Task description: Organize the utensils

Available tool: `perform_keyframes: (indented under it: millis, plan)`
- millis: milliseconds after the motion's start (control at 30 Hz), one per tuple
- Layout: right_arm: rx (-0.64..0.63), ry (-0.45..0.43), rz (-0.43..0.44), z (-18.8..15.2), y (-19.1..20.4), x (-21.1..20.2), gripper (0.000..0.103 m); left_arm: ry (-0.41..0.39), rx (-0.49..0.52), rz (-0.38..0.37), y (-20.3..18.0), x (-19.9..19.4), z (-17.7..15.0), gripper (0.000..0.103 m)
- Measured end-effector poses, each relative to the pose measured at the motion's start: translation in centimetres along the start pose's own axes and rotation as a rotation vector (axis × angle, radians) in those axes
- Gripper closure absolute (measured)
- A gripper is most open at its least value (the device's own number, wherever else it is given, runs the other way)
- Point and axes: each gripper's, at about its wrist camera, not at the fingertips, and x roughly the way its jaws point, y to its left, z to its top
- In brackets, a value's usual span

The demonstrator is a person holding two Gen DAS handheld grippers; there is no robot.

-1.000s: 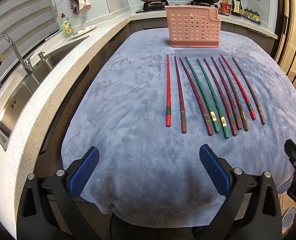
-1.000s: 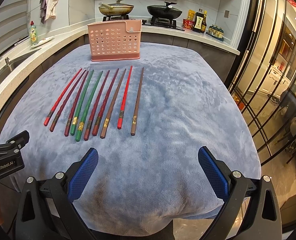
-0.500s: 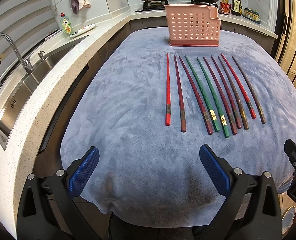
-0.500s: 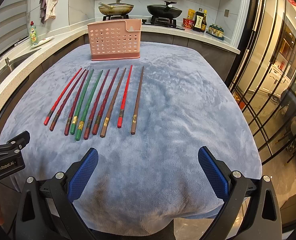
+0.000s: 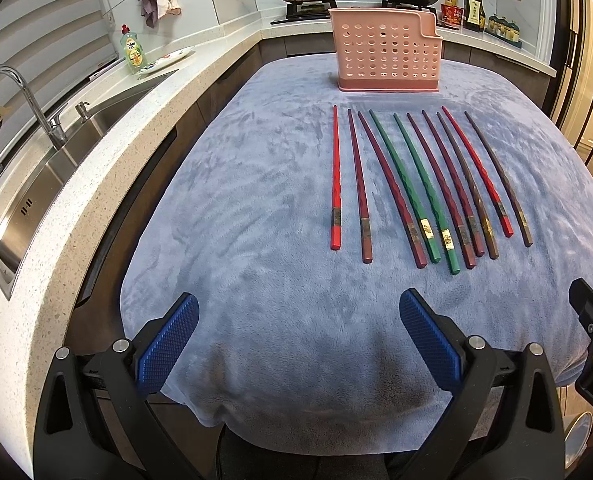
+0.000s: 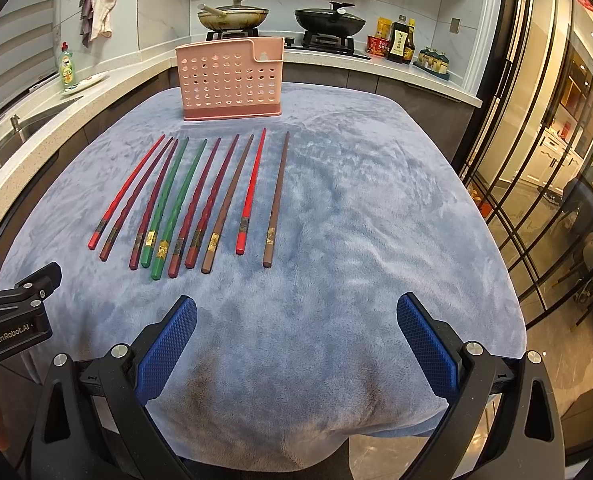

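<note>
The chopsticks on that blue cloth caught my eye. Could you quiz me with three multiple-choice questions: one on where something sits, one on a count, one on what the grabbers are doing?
1. Where is the pink holder?
A. Beyond the chopsticks' thin tips
B. In the sink
C. On the stove

2. How many green chopsticks lie in the row?
A. None
B. Two
C. Five

3. What state are the left gripper and right gripper in?
A. Both shut on a chopstick
B. One open, one shut
C. Both open, holding nothing

Answers: 1 A, it stands on the blue cloth past the tips. 2 B, two green ones lie side by side. 3 C, each pair of blue pads stands wide apart over bare cloth.
</note>
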Motion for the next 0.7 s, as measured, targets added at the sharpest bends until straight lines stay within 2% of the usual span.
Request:
perform_keyframes:
  millis: [700]
  plan:
    - [0.001, 0.000, 0.002, -0.04, -0.02, -0.06, 0.007, 0.000, 0.002, 0.000, -0.11, 0.18, -0.26, 0.007]
